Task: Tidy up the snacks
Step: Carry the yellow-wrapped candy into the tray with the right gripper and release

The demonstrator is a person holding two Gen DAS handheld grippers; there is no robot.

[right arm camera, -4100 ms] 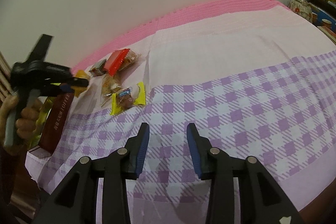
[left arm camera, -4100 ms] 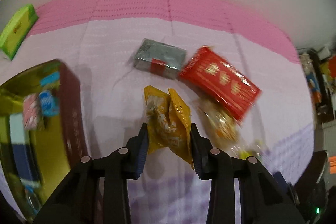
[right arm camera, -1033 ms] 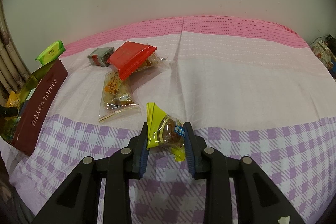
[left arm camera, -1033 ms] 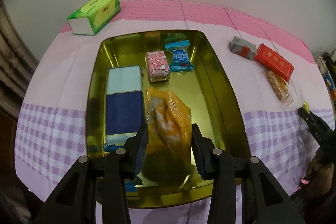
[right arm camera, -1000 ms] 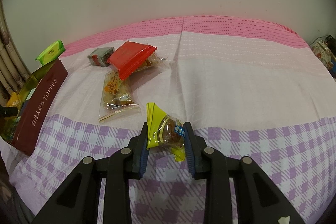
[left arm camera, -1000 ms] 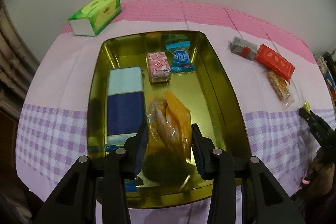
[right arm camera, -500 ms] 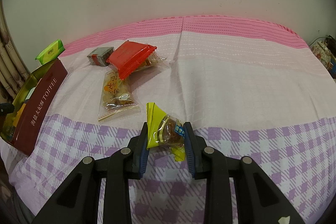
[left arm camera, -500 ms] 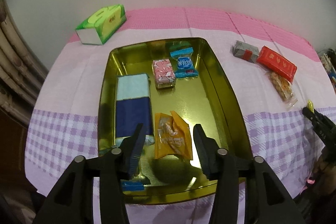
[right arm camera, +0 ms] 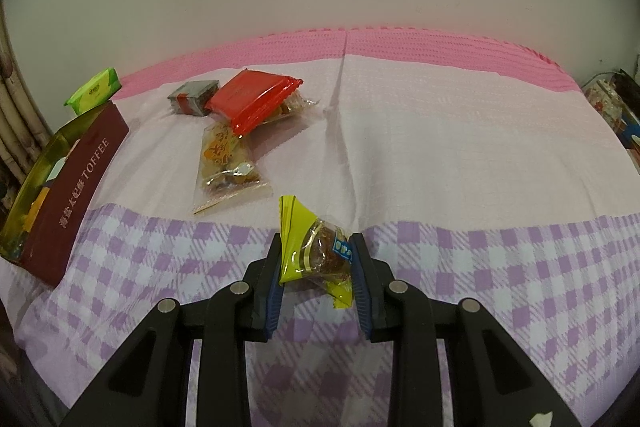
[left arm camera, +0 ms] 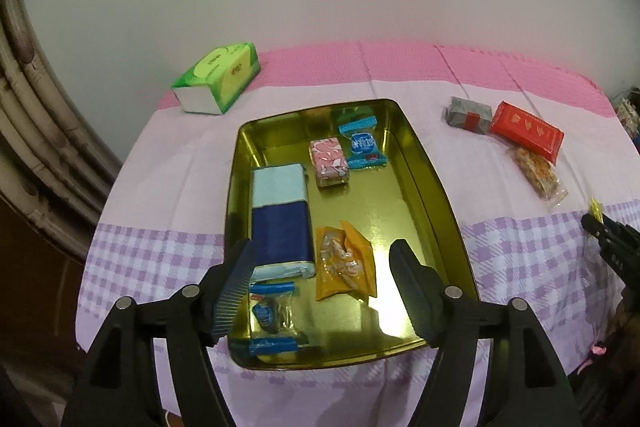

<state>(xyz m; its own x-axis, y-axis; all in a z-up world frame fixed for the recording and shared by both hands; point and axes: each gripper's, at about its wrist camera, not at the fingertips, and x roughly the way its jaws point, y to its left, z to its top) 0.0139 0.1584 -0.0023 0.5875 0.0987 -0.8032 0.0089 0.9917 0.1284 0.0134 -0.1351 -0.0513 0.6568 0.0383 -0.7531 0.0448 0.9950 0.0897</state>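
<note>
Across the counter [left arm camera: 168, 187], under its pink and purple-checked cloth, the gold tin [left arm camera: 436, 195] sits at the left end as the largest thing, with a green tissue box [left arm camera: 218, 77] beyond it against the wall. Inside the tin lie a blue two-tone packet [left arm camera: 280, 211], a pink wrapped sweet [left arm camera: 329, 163], a blue-wrapped candy [left arm camera: 362, 147], a clear sachet with blue ends [left arm camera: 272, 315], and now the orange snack bag [left arm camera: 345, 263], which a second ago was pinched between the jaws of the left gripper [left arm camera: 320, 285]. Those jaws are opening and stand spread above the tin with nothing between them; the bag rests flat on the tin floor beside the blue packet. So that item counts as stowed, and the left hand looks free for another.

Outside the tin, well to its right, wait a grey packet [right arm camera: 194, 97], a red packet [right arm camera: 252, 99] overlapping a clear bag of orange snacks [right arm camera: 224, 163]. The right gripper [right arm camera: 316, 265] has not moved: its jaws pinch the yellow-wrapped candy [right arm camera: 316, 251], held above the checked cloth. Judging by the layout, that candy goes to the tin next, then the three loose packets.
</note>
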